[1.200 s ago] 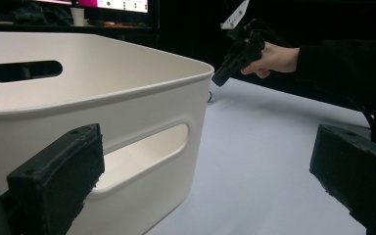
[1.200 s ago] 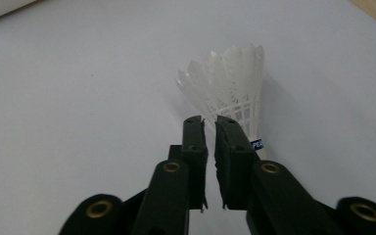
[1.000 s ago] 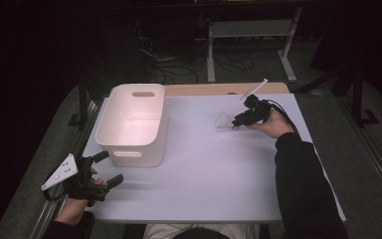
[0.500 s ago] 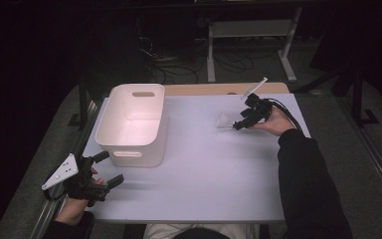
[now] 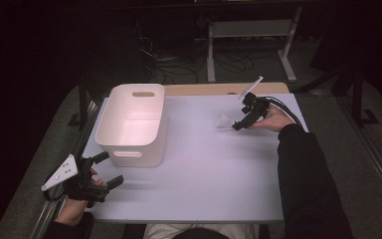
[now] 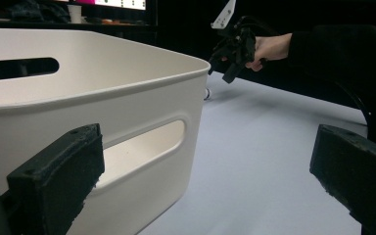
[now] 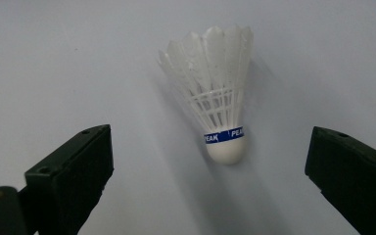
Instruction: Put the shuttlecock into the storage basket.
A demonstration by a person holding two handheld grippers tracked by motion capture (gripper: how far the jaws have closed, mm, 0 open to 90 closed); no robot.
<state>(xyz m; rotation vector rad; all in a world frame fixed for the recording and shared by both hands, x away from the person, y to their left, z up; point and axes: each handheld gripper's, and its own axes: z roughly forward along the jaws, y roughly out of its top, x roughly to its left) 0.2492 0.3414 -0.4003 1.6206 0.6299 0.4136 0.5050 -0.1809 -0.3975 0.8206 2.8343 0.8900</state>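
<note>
Early stage, nothing binned yet. Shuttlecock (image 7: 221, 120) lying on table (image 5: 204, 174), far right, ahead of right gripper (image 5: 240, 122); jaws just opened wide, nothing pinched. Left gripper (image 5: 107, 172) spread, idle beside bin (image 5: 129, 149). Bin empty. Left: grab, carry, drop in, judging by layout.

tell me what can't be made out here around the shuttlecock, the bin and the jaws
- Shuttlecock: high view, a small pale blur; the blue band's print is cut short where it wraps round the cork.
- White bin: left gripper view, its floor is hidden by the near wall; the frame's left edge cuts it off.
- Left gripper: its own view, the jaw roots are cut off by the bottom edge.
- Right gripper: high view, too small to judge its gap from the shuttlecock.
</note>
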